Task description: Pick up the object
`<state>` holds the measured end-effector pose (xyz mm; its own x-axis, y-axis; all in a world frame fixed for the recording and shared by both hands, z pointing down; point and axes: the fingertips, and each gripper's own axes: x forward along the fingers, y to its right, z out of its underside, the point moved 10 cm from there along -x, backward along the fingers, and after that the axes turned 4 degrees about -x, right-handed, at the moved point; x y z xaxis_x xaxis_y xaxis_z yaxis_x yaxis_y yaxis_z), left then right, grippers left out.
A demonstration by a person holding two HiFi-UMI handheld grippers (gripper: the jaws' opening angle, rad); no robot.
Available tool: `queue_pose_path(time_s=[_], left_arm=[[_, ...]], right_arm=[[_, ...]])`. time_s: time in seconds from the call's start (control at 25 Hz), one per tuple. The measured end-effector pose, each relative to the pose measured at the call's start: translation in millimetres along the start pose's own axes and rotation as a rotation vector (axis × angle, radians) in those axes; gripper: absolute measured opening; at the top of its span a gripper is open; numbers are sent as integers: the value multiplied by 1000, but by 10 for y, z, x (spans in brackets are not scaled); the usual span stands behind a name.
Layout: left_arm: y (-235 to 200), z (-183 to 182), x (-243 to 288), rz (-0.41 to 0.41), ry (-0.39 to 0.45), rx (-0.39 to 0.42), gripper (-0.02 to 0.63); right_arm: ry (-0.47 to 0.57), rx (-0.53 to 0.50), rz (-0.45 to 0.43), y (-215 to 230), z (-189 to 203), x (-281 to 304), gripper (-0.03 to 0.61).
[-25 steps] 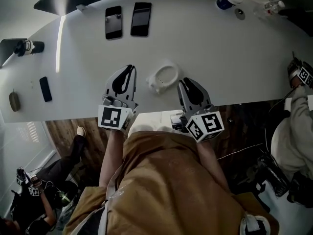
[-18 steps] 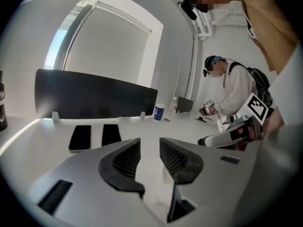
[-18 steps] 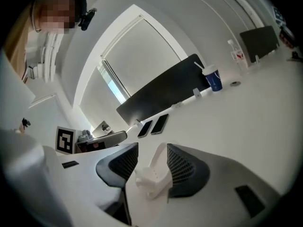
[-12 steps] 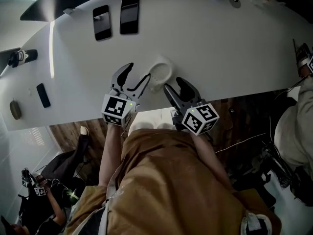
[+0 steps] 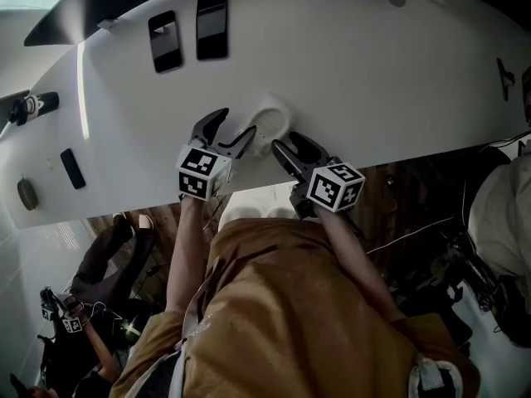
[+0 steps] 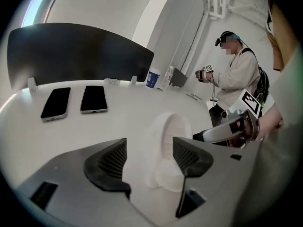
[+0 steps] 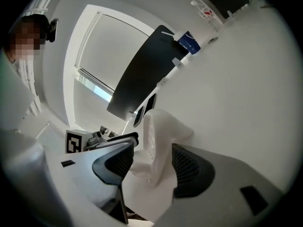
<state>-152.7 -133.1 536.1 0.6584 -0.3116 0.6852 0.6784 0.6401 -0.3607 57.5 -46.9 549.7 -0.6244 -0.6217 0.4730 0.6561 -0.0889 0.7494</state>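
The left tongs and right tongs have just been opening and stand wide. The white object sits between each pair, unpressed, likely for a two-sided grip. They flank it at 8 and 4 o'clock, near the table's front edge.

Left gripper and right gripper pointed downward, side by side. Both sets of jaws had just been opening, standing wide, the white object between them, unclamped.
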Motion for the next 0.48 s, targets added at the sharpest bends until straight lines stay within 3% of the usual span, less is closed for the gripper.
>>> queue_pose_path(time_s=[0.16,0.48], left_arm=[[8,-18,63,13,-55,32,293],[9,-25,227,103,-219,-39,291]], right_arm=[[-33,26,10,51,-21,70,236],[-81,79,41,112,2,168,236]])
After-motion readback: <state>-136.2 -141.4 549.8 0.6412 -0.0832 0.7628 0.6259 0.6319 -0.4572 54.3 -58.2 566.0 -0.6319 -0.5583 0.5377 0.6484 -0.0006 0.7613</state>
